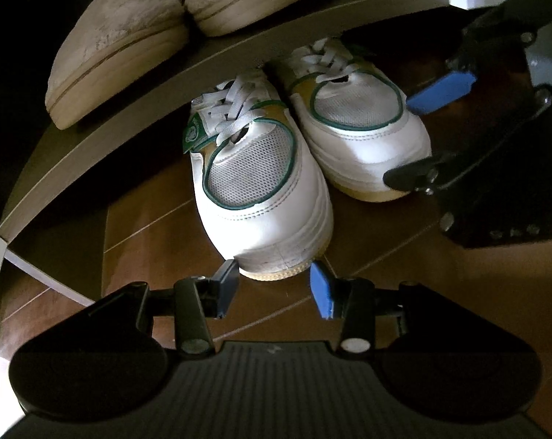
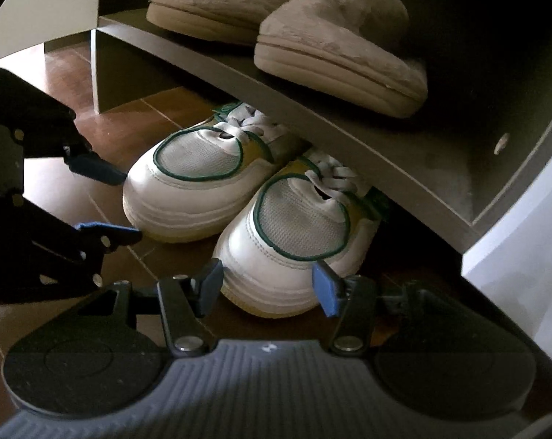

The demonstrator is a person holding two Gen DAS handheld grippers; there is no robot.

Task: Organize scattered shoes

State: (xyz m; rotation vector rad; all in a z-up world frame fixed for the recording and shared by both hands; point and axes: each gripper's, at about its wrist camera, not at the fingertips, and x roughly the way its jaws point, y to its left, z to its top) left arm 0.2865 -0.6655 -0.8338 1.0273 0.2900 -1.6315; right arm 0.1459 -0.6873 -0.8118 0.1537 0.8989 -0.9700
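Beige slippers [image 1: 118, 36]: a plush pair, side by side on the shelf [image 1: 166, 84], toes over its front edge, upper left in the left wrist view.
Shelf: a dark board with a pale front edge, running above the rear half of both sneakers.
Floor [image 1: 148, 226]: brown wood planks under the shelf, carrying both sneakers.
Left sneaker [image 1: 261, 197]: white with a mesh toe panel, green piping and a mustard side; toe pointing out from under the shelf, heel hidden beneath it, touching its partner along the inner side.
Left claw [image 1: 274, 281]: partly spread, its blue pads standing either side of the left sneaker's toe tip; no squeeze on the sole is visible.
Right sneaker [image 1: 363, 135]: same make, set slightly further back under the shelf, laces half hidden by the board in the right wrist view.
Right claw [image 2: 268, 281]: partly spread, pads flanking the right sneaker's toe; whether they touch it cannot be made out.
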